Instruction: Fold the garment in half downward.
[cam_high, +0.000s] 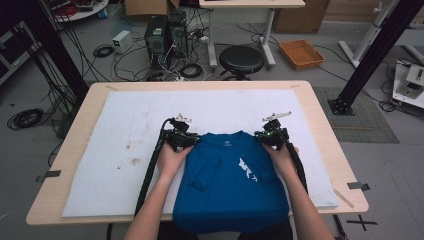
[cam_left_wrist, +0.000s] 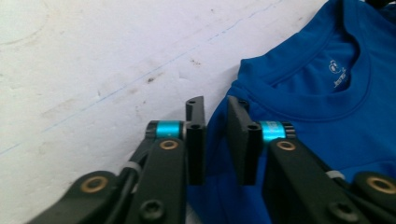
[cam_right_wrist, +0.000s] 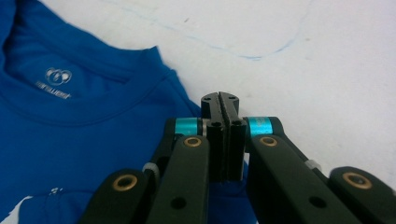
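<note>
A blue short-sleeved cotton T-shirt (cam_high: 230, 180) lies flat on a white, stained padded sheet (cam_high: 120, 140) covering a light wooden counter (cam_high: 325, 135); its long axis runs from the near counter edge toward the far side, with the neckline pointing away from the person. The hem hangs over the near edge and is cut off at the bottom of the high view, where the person's forearms also hide part of each side. The near-side sleeve is folded inward across the chest. A white printed motif (cam_high: 247, 169) on the front is too small to make out. Inside the collar, a small white logo with a line of lettering (cam_right_wrist: 55, 84) is blurred and cannot be read. The left tool (cam_left_wrist: 215, 140) sits at the shirt's left shoulder, its jaws standing a little apart with the shoulder edge of the fabric between them; the pads do not visibly press the cloth. The right tool (cam_right_wrist: 223, 140) sits at the right shoulder with its jaws fully together, pinching the shirt's shoulder edge. Faint blue lines cross the sheet.
</note>
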